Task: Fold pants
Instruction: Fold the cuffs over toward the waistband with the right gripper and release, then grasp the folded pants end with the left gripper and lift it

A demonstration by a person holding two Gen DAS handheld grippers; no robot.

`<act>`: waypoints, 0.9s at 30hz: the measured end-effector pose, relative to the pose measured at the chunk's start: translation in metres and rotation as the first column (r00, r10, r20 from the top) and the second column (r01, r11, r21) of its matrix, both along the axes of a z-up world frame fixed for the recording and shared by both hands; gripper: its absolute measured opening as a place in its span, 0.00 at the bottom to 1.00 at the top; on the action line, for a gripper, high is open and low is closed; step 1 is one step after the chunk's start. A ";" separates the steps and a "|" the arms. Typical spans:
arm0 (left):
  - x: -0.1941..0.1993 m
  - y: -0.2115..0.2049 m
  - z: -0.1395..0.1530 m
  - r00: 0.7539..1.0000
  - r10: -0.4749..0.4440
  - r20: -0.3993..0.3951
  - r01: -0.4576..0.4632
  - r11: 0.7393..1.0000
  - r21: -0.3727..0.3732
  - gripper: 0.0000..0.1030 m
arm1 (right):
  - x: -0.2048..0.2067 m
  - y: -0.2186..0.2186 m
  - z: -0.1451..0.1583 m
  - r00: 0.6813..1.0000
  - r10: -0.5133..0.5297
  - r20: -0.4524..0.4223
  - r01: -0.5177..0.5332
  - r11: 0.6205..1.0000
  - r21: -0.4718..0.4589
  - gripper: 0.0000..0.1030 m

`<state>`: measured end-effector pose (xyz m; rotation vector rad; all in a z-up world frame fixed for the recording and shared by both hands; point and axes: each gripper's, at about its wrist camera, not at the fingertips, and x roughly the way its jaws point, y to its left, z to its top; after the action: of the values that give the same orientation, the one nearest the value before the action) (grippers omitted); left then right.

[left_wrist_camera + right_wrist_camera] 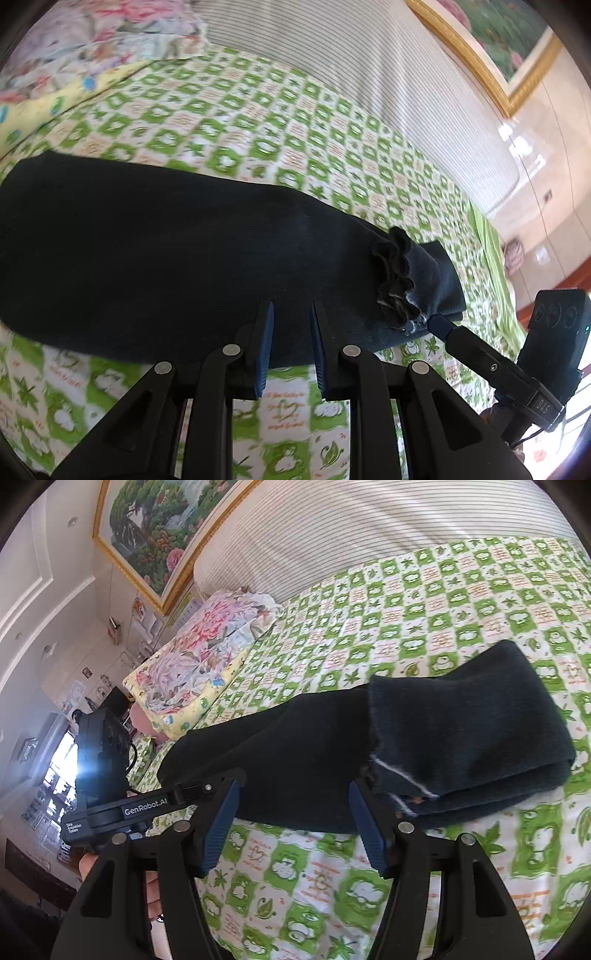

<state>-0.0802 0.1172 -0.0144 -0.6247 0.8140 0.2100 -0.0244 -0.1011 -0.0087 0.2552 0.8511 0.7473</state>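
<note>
Dark navy pants (147,251) lie folded lengthwise on a green-and-white patterned bed sheet (280,122). Their ruffled cuff end (395,280) points right in the left wrist view. My left gripper (291,310) hovers at the pants' near edge, its jaws a narrow gap apart with nothing between them. My right gripper (291,794) is wide open over the near edge of the pants (461,731), where one end is folded over on top. The right gripper's fingertip (439,325) touches the cuff end in the left wrist view. The left gripper's body (147,805) shows at the left.
A floral pillow (207,653) lies on the bed's far left in the right wrist view. A striped headboard cushion (332,528) runs along the back, with a framed painting (155,524) above. The sheet (332,878) shows in front of the pants.
</note>
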 end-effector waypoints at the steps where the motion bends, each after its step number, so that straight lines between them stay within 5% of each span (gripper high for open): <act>1: -0.004 0.002 0.001 1.000 0.014 0.003 -0.014 1.000 -0.004 0.20 | -0.001 0.003 0.000 1.000 0.008 0.000 -0.008 1.000 -0.002 0.61; 12: -0.054 0.022 0.016 0.990 0.141 0.025 -0.141 0.990 0.014 0.29 | -0.008 0.033 0.001 0.997 0.075 0.004 -0.075 0.997 -0.030 0.61; 27: -0.119 0.064 0.004 0.956 0.293 0.012 -0.290 0.950 -0.112 0.29 | -0.002 0.070 0.007 0.989 0.151 -0.001 -0.150 0.987 -0.054 0.62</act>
<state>-0.1990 0.1811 -0.0104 -0.8501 0.7064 0.4276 -0.0269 -0.0311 -0.0021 0.1428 0.8930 0.8641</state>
